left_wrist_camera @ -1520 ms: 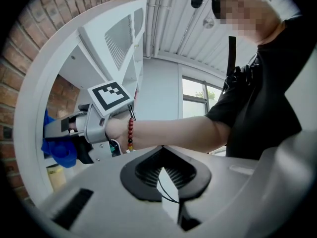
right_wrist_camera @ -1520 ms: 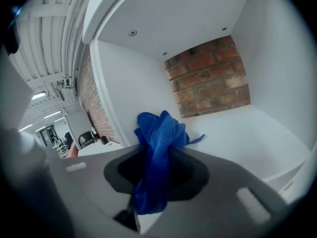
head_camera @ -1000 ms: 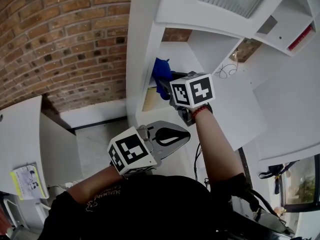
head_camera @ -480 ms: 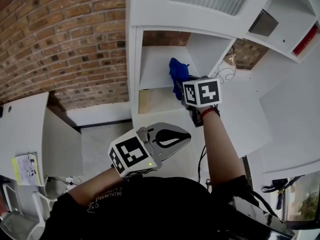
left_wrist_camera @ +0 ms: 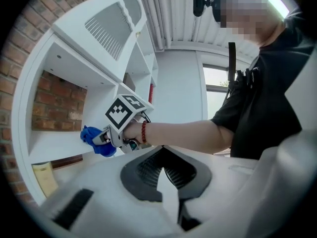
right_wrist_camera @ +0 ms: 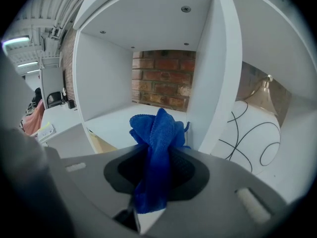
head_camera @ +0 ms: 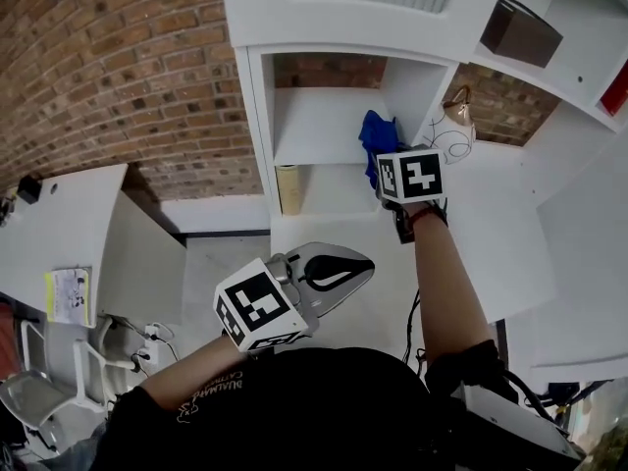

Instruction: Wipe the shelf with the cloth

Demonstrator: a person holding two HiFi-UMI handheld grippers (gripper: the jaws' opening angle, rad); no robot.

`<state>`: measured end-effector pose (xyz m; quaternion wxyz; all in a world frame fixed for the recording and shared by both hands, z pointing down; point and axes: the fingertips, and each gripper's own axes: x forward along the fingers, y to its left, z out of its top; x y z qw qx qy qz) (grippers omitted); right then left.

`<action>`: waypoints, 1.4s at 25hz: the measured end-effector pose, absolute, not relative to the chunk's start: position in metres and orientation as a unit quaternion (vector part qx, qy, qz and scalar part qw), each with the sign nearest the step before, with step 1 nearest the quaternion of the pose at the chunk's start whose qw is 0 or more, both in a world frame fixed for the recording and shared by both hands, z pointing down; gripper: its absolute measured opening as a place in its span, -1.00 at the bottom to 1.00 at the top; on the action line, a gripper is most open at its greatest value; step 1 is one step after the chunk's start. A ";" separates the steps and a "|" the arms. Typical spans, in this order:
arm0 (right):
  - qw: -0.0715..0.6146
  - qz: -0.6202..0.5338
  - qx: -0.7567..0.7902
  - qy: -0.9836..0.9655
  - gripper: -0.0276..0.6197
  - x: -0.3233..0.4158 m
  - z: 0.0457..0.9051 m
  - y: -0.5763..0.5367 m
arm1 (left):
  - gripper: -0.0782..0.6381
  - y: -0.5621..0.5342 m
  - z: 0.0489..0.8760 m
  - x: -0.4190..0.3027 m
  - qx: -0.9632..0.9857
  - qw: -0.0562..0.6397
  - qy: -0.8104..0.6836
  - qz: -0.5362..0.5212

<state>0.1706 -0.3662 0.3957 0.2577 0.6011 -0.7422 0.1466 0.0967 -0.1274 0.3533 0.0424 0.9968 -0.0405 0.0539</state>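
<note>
The right gripper [right_wrist_camera: 157, 175] pinches the cloth [right_wrist_camera: 158, 128] by a bunched fold at the front right of the shelf [right_wrist_camera: 119, 120], just beside the divider [right_wrist_camera: 213, 83], so a hard drag could tug it loose or knock the jaws on that wall, while the left gripper [left_wrist_camera: 161, 175], closed on nothing, hangs well back

One cloth [right_wrist_camera: 157, 133], one shelf [head_camera: 316, 126], two hand-held grippers [left_wrist_camera: 166, 170] [right_wrist_camera: 153, 170], perhaps one lamp [head_camera: 457, 106]
</note>
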 end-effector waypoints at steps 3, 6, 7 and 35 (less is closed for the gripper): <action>0.255 0.141 0.594 -0.750 -0.57 0.172 0.396 -0.366 | -0.78 -0.123 0.352 0.103 0.996 0.038 -0.062 0.056; 0.246 0.139 0.591 -0.756 -0.57 0.173 0.395 -0.364 | -0.78 -0.120 0.349 0.108 0.994 0.032 -0.085 0.057; 0.241 0.138 0.589 -0.759 -0.58 0.173 0.395 -0.364 | -0.78 -0.118 0.349 0.109 0.994 0.031 -0.092 0.057; -0.062 0.151 0.402 -0.901 -0.55 0.102 0.312 -0.364 | -0.78 -0.125 0.359 0.118 0.978 0.010 -0.192 0.075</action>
